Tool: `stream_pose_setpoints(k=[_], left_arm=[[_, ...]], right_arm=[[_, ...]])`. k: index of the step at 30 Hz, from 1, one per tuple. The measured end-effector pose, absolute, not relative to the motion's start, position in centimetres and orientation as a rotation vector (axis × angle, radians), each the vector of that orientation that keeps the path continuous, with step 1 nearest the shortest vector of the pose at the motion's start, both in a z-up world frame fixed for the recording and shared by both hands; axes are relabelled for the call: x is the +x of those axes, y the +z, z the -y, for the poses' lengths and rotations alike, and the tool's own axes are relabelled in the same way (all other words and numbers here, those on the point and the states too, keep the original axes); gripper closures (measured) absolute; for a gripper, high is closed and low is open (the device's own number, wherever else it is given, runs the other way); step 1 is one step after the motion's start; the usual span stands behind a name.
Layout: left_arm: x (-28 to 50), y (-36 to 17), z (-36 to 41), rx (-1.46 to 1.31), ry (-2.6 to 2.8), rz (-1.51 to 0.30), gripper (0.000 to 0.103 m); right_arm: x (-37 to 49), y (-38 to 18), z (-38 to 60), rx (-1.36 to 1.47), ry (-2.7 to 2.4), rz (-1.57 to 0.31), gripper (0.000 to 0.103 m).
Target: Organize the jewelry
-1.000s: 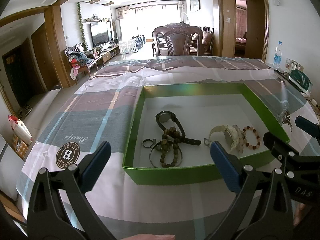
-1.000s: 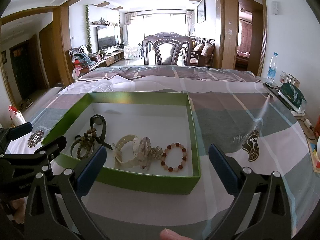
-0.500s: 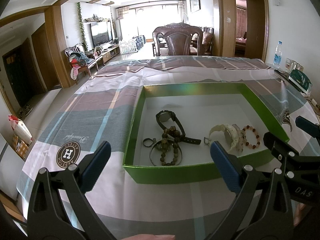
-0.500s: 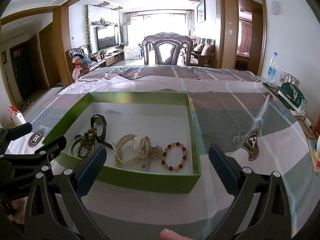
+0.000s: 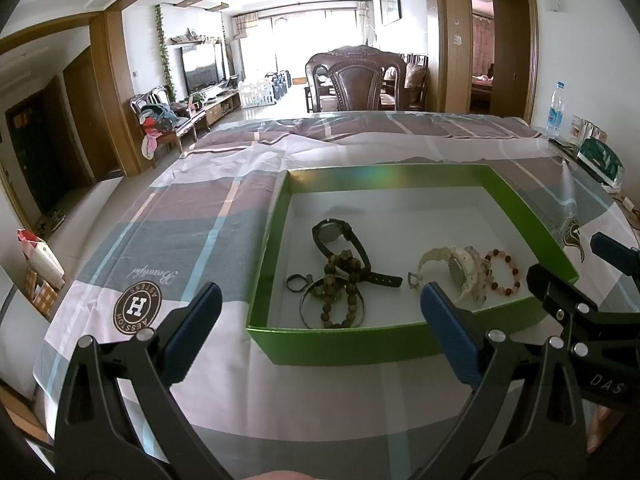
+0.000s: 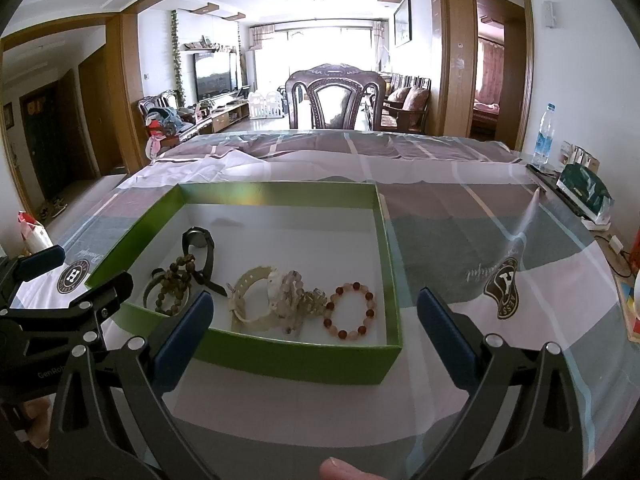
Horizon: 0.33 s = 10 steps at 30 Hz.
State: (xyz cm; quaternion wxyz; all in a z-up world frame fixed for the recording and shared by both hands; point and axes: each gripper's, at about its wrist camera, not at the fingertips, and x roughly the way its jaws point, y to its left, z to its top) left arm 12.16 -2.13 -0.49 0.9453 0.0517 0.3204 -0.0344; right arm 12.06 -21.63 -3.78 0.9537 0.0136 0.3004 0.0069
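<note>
A shallow green box with a white floor lies on the striped tablecloth. Inside it are a black watch, a dark wooden bead bracelet, a thin bangle, a small ring, a cream watch and a red-and-pink bead bracelet. My left gripper hovers open before the box's near wall, holding nothing. My right gripper is open too, empty, near the box's right front corner.
A carved wooden chair stands at the table's far side. A water bottle, small cartons and a dark green package sit along the right edge. The cloth left of the box carries a round H logo.
</note>
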Motion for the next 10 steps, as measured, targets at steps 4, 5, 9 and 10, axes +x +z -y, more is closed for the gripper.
stream_pose_setpoints(k=[4,5,9,10], left_arm=[[12.14,-0.51,2.11,0.105,-0.071,-0.653,0.005],[12.16,-0.48,2.16,0.105,-0.071,-0.653,0.005],[11.91,-0.64,1.95,0.103,-0.075,-0.657,0.005],[11.89,-0.72,1.85,0.100,-0.080,-0.661,0.004]], right_arm=[[12.04,-3.82,21.62,0.028,0.014,-0.610,0.004],[12.06,-3.79,21.66,0.028,0.014,-0.611,0.004],[12.06,-3.80,21.69,0.028,0.014,-0.611,0.004],[12.04,-3.87,21.67,0.028,0.016,-0.613,0.004]])
